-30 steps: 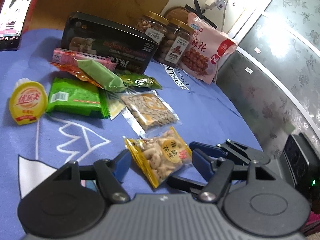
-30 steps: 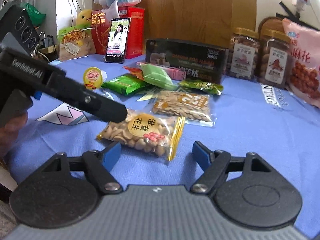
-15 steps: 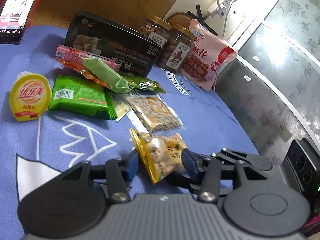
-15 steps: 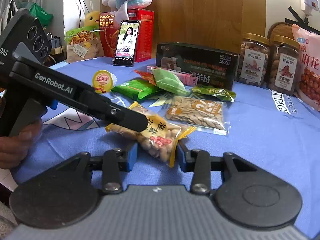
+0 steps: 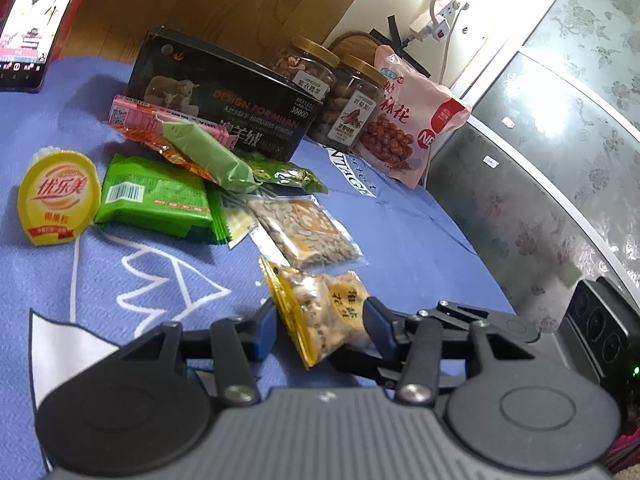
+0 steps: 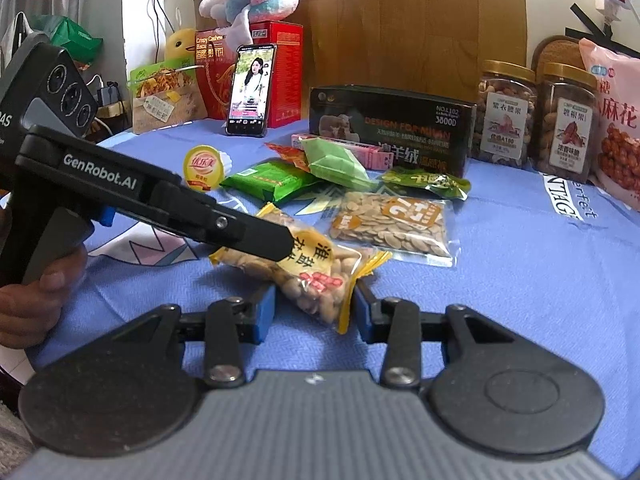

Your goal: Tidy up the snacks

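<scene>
A clear yellow-edged peanut packet (image 5: 320, 312) is squeezed and tilted up off the blue tablecloth (image 5: 400, 232). My left gripper (image 5: 320, 330) is shut on it, blue pads pressing both sides. In the right wrist view the same peanut packet (image 6: 316, 272) sits between the pads of my right gripper (image 6: 313, 312), also shut on it at its near end. The left gripper (image 6: 280, 244) reaches in from the left over the packet's top, held by a hand (image 6: 36, 304). The right gripper's black body (image 5: 600, 332) shows at the right of the left wrist view.
Just beyond lie a seed packet (image 6: 392, 220), a green wafer pack (image 5: 154, 196), a yellow jelly cup (image 5: 58, 196) and a pile of small wrappers (image 5: 208, 156). A black box (image 5: 224, 96), two nut jars (image 5: 352, 104), a pink bag (image 5: 408, 120) and a phone (image 6: 251, 90) line the back.
Both grippers went from open around the flat peanut packet to shut on it. The packet got bunched up and tipped on edge between them.
</scene>
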The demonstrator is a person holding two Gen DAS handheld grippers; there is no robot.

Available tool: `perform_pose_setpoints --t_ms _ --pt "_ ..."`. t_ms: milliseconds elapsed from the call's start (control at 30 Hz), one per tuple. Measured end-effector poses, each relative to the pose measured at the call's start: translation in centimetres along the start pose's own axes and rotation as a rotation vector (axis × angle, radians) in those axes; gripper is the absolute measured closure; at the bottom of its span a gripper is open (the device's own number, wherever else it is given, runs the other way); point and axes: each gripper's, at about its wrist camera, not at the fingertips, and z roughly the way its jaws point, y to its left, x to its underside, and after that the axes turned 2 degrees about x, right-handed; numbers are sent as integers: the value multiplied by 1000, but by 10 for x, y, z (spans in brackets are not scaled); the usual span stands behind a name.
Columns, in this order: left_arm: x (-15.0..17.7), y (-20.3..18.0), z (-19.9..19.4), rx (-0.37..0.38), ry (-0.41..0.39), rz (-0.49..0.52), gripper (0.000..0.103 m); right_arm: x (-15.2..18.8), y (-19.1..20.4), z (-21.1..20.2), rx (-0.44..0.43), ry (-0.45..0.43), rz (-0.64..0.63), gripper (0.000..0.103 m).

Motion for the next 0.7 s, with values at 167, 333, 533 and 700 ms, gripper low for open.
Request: perform_pose_setpoints --t_ms 167,333,533,700 --pt "2 -7 -3 0 -26 39 58 1 0 -1 1 -3 4 61" --pt "0 -5 0 -11 -7 27 58 0 -1 -1 0 -2 6 61" --pt "0 -5 4 -30 11 28 57 0 -1 -1 -1 -1 7 61" --pt "1 -7 6 -42 9 36 57 1 -1 -1 -3 -1 9 61"
